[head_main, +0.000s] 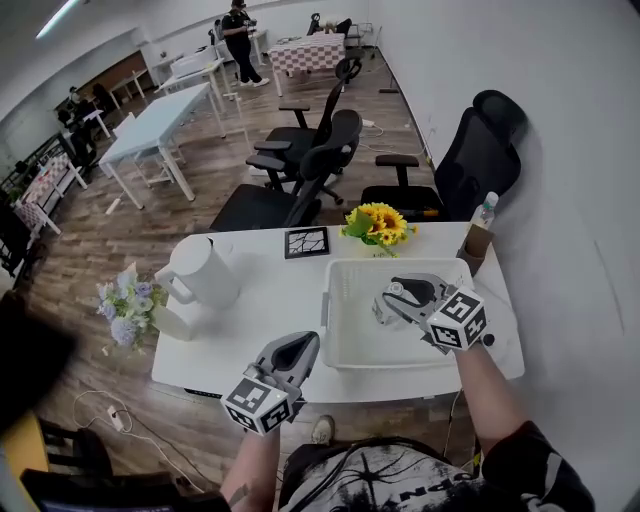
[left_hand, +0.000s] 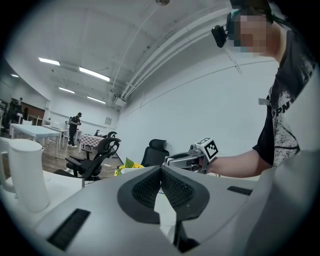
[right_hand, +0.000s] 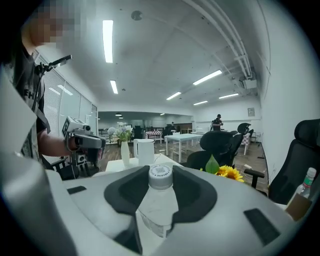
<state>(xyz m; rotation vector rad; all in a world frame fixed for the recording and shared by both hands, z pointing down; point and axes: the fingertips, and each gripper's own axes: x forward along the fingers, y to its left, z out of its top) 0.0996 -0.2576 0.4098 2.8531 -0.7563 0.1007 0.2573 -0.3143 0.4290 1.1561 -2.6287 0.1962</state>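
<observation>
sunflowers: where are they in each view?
Head view: sunflowers upper centre, beyond the white tray.
Left gripper view: sunflowers low, left of centre.
Right gripper view: sunflowers lower right.
Shared landmark: white jug.

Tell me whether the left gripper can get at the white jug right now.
Probably yes. The left gripper holds nothing, its jaws together, at the front edge of the table. The jug stands ahead to its left, with nothing between them. The jaws would need to open first.
</observation>
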